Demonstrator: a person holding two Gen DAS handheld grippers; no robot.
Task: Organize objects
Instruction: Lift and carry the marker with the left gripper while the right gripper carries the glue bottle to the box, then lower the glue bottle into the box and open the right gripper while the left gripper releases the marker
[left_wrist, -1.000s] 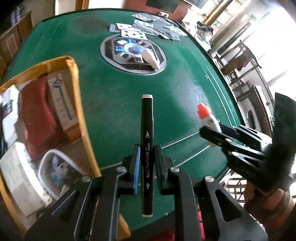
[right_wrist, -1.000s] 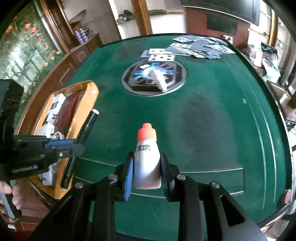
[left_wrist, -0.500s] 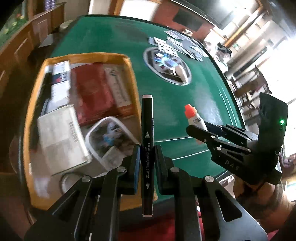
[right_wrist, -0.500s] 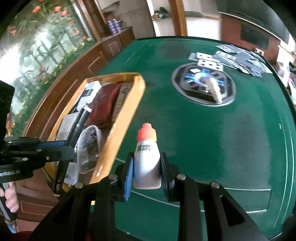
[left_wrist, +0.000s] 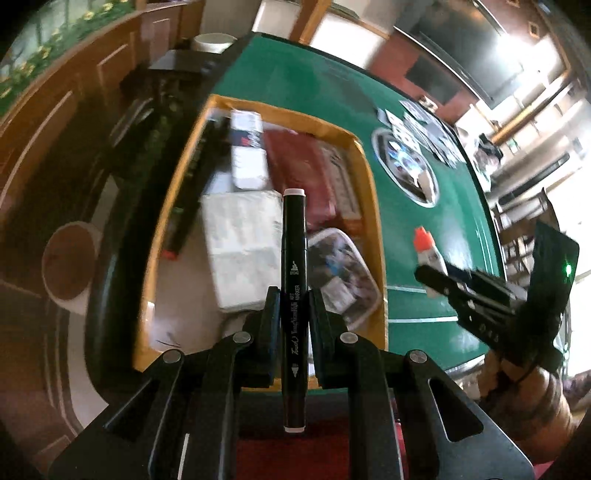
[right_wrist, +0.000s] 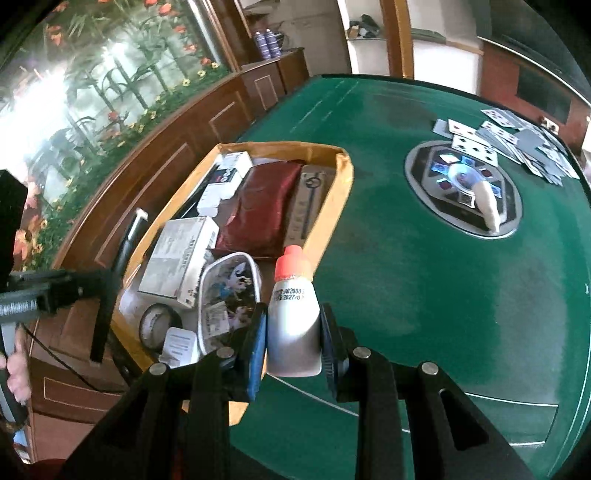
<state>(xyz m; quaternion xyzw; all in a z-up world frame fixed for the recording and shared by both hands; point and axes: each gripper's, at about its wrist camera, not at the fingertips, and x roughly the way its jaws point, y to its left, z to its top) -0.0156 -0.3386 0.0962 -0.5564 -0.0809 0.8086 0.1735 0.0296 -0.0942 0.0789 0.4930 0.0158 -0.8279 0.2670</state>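
A green felt table carries a cardboard box of packets at its left edge. Above the box, the left gripper clamps a black marker; over the box's right wall, the right gripper pinches an orange-capped white bottle.

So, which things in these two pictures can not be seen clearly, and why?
- Box contents, left wrist view: motion blur smears every label.
- Black marker middle: hidden between the left gripper pads.
- Bottle lower label, right wrist view: covered by the right gripper; the printed code is cut off at the bottle's curve.
- Playing cards: too small to read.
- Round tin in the box: partly hidden by neighbouring things.
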